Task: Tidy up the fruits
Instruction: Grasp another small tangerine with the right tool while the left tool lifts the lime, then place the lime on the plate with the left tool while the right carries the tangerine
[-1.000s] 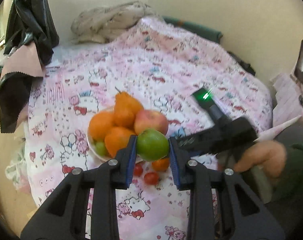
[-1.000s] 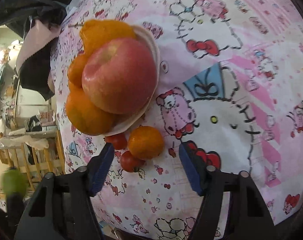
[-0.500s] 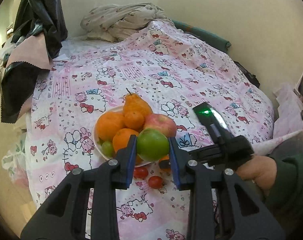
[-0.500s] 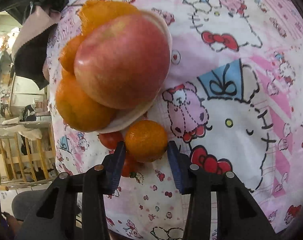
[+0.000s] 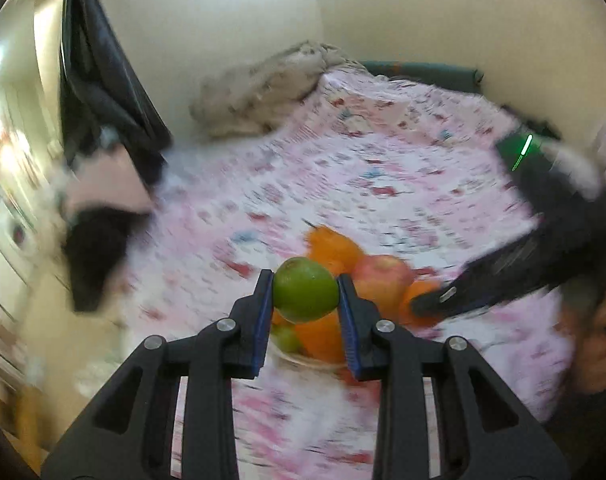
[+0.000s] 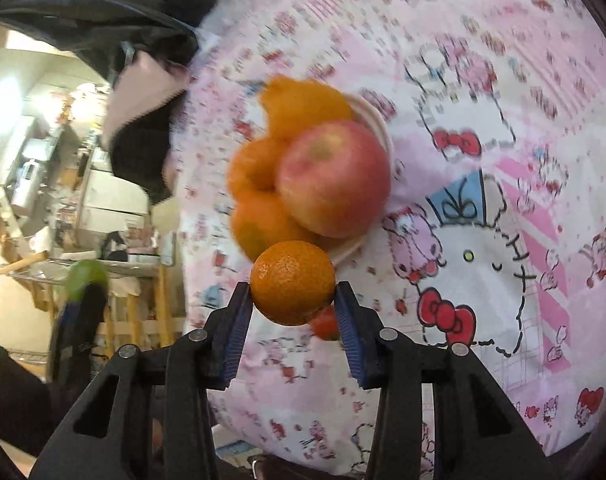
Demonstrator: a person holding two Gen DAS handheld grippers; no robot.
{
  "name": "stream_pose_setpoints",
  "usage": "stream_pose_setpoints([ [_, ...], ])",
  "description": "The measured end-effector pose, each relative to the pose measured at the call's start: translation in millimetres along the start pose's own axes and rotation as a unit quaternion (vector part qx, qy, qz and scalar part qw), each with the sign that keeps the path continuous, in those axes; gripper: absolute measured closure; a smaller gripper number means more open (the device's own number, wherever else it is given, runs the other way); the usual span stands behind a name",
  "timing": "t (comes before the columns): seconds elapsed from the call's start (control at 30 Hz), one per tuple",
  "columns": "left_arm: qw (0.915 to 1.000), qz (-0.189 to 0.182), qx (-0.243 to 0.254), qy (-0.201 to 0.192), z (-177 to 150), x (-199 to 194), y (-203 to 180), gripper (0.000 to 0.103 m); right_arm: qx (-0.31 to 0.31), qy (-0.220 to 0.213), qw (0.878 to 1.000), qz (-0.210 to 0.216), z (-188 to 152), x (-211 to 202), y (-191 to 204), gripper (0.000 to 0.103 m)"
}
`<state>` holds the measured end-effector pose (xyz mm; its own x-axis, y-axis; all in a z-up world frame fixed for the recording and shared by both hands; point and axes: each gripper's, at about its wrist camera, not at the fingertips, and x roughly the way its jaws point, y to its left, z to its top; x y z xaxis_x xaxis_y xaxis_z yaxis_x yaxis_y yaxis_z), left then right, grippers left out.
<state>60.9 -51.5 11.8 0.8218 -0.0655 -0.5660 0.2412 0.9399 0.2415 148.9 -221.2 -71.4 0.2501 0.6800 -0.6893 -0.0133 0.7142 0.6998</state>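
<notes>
My left gripper (image 5: 305,295) is shut on a green fruit (image 5: 305,294), held above a white plate (image 5: 303,360) piled with oranges (image 5: 333,246) and a red apple (image 5: 383,280). My right gripper (image 6: 291,302) is shut on a small orange (image 6: 293,282), lifted off the bed just in front of the plate (image 6: 377,128). The apple (image 6: 335,178) and oranges (image 6: 259,226) fill that plate. A small red tomato (image 6: 325,322) lies on the cover under the right gripper. The right gripper (image 5: 427,305) with its orange also shows in the left wrist view, blurred.
The plate sits on a bed with a pink cartoon-print cover (image 6: 483,200). A crumpled blanket (image 5: 263,84) lies at the head. Dark clothes (image 5: 103,92) hang left of the bed. Shelves and clutter (image 6: 43,200) stand beyond the bed's edge.
My right gripper has closed on the small orange and lifted it off the cover. My left gripper, still holding the green fruit, has swung left and up; both views are motion-blurred.
</notes>
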Motion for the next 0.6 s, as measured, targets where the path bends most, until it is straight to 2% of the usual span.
stream_pose_setpoints([
  [0.03, 0.9991, 0.031, 0.027, -0.013, -0.5, -2.5, -6.0, 0.076, -0.005, -0.009, 1.000, 0.009, 1.9, -7.2, 4.5, 0.059],
  [0.07, 0.9986, 0.035, 0.036, -0.020, 0.1, -3.7, -8.0, 0.076, -0.008, -0.019, 1.000, 0.019, 5.2, -13.9, 8.0, 0.059],
  [0.2, 0.9978, 0.036, 0.047, -0.028, 1.8, -3.6, -12.1, 0.076, -0.003, -0.041, 0.998, 0.040, 16.4, -30.0, 9.7, 0.059],
  [0.27, 0.9987, 0.027, 0.041, -0.013, 3.0, 2.4, -11.8, 0.076, 0.004, -0.042, 0.998, 0.046, 20.6, -31.2, 8.3, 0.059],
  [0.4, 0.9986, -0.019, -0.014, 0.046, 9.0, 28.6, 3.1, 0.076, 0.008, -0.032, 0.999, 0.033, 38.6, -26.8, 9.5, 0.059],
  [0.47, 0.9933, -0.052, -0.058, 0.085, 15.6, 47.3, 19.9, 0.076, 0.013, -0.025, 0.999, 0.026, 49.7, -23.9, 9.6, 0.059],
  [0.6, 0.9804, -0.083, -0.119, 0.133, 35.3, 86.1, 52.7, 0.076, -0.007, -0.020, 1.000, 0.007, 71.6, -22.2, 16.5, 0.059],
])
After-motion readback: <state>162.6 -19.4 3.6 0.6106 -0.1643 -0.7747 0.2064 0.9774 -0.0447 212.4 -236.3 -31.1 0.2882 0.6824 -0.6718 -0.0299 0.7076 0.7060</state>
